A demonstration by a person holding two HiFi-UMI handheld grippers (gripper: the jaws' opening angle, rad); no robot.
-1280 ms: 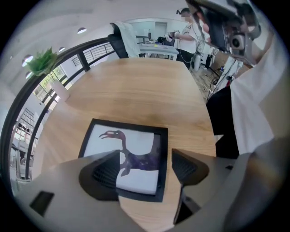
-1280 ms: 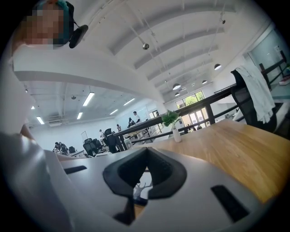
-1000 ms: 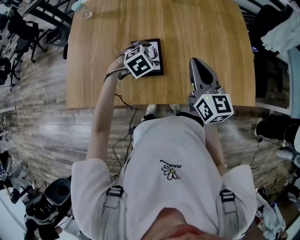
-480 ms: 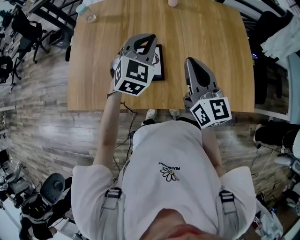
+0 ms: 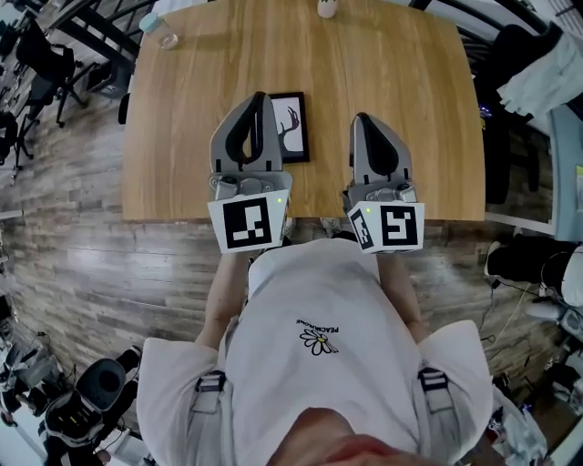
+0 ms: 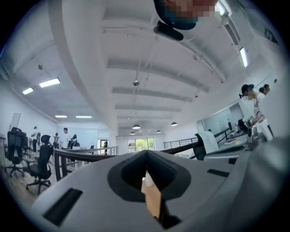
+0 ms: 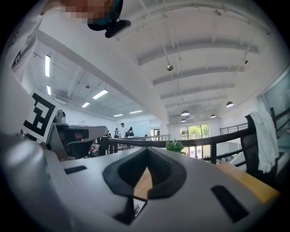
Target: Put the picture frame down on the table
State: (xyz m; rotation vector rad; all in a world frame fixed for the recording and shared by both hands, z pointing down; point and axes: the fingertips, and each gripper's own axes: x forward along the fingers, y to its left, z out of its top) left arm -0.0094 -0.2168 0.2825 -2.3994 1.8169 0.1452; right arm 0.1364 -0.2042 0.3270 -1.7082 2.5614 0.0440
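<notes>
Reading the task as done: picture frame (image 5: 293,127) lies flat on the bench (image 5: 410,82), face up, left of centre in the head view, with nothing gripping it. Left tool (image 5: 258,98) has its jaws pinched together on nothing. Its body overlaps the frame's left side in the picture; can't tell if it touches or hangs above. Right tool (image 5: 363,120) is likewise closed and empty, right of the frame with bare wood between them. By my read, nothing is left bar lifting clear.

Edges: the frame sits nearer the bench's bottom edge than its top edge, but clearly inboard. Both marker cubes hang past that bottom edge.

Open room: bare wood right of and above the frame. Only a clear cup (image 5: 168,35) at upper left and a small object (image 5: 326,8) at top centre, both well apart.
</notes>
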